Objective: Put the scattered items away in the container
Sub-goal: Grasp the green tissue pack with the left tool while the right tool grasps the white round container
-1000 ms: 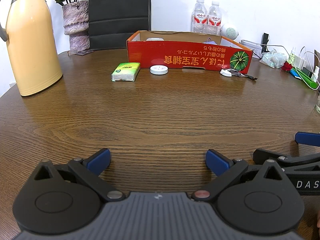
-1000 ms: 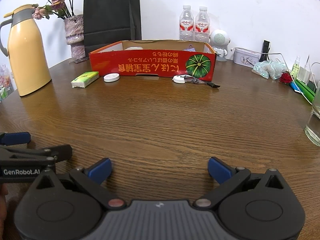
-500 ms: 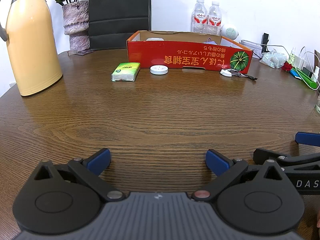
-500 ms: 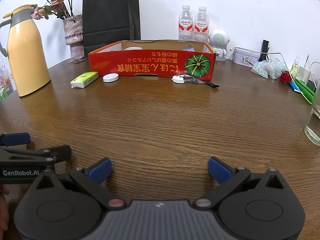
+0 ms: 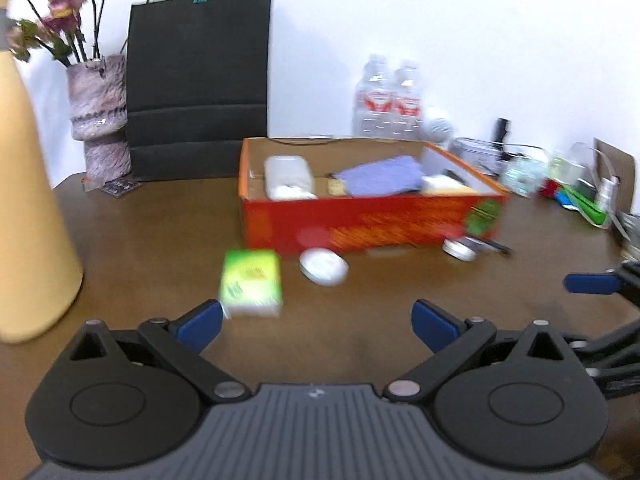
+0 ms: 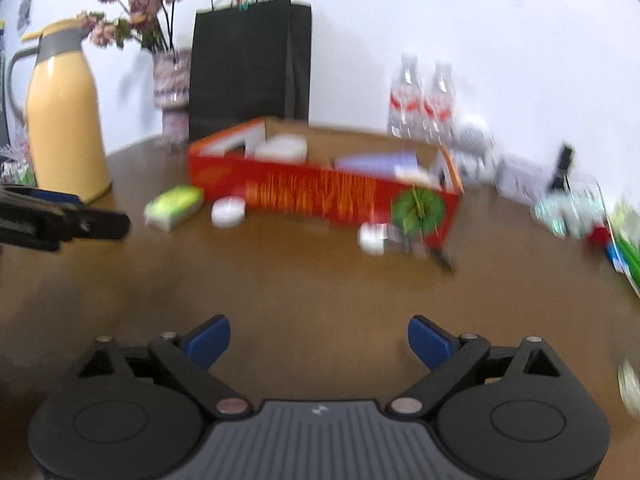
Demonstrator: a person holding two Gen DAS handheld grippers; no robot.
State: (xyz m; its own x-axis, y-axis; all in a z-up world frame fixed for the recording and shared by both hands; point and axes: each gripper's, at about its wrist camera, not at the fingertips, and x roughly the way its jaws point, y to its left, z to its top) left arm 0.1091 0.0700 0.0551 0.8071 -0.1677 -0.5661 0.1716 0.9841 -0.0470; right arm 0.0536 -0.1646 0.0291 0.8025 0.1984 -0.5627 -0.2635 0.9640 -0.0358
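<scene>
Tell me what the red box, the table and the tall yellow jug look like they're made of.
Red box: likely cardboard, with a printed red outside and plain brown inner walls and thin edges. Table: brown, smooth-looking; blur hides any grain here, so wood or veneer is a guess. Yellow jug: smooth cream-yellow body, grey collar and handle; painted metal or plastic, can't tell which.

Motion blur is smearing the orange print along the red cardboard box's (image 5: 372,220) front and the red labels on the clear water bottles (image 5: 390,106), leaving nothing readable.
</scene>
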